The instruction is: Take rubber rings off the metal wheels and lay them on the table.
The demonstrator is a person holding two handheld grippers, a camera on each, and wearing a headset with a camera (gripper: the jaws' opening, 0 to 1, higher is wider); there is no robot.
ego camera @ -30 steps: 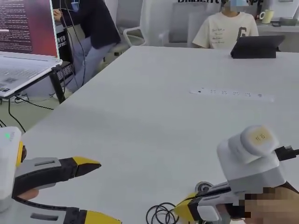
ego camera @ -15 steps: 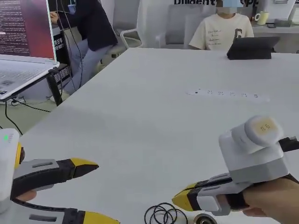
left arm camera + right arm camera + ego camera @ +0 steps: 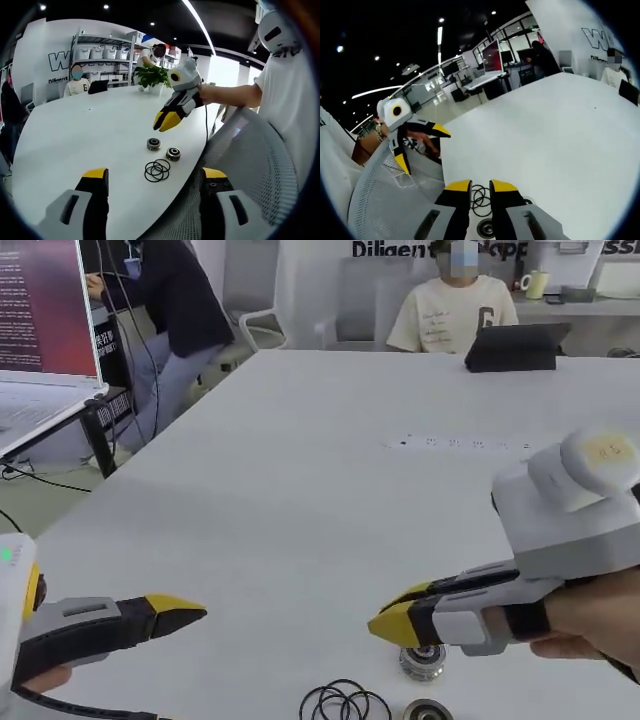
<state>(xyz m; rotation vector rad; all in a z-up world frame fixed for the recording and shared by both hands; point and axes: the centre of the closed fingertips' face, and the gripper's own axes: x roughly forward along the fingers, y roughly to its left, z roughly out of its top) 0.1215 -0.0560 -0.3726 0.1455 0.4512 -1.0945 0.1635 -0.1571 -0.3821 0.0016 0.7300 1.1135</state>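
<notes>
Two metal wheels (image 3: 421, 660) (image 3: 427, 710) lie on the white table (image 3: 330, 470) near its front edge, beside a loose pile of black rubber rings (image 3: 345, 702). My right gripper (image 3: 392, 612) hovers just above the wheels, its yellow-tipped jaws narrowly apart with nothing between them. In the right gripper view the rings (image 3: 480, 197) and a wheel (image 3: 486, 227) lie right under that gripper (image 3: 480, 186). My left gripper (image 3: 190, 665) stands wide open and empty at the lower left. In the left gripper view the rings (image 3: 156, 170) and both wheels (image 3: 153, 144) (image 3: 173, 153) lie ahead of it (image 3: 155, 175).
A white power strip (image 3: 470, 444) lies further back on the table. A person sits at the far end behind a dark tablet (image 3: 510, 348). A laptop (image 3: 40, 330) stands on a side stand at left. A mesh chair (image 3: 240, 165) is at the table's near edge.
My right gripper has risen off the table and moved right, leaving the wheels lying below it. The head camera has tilted. The left gripper has hardly moved.
</notes>
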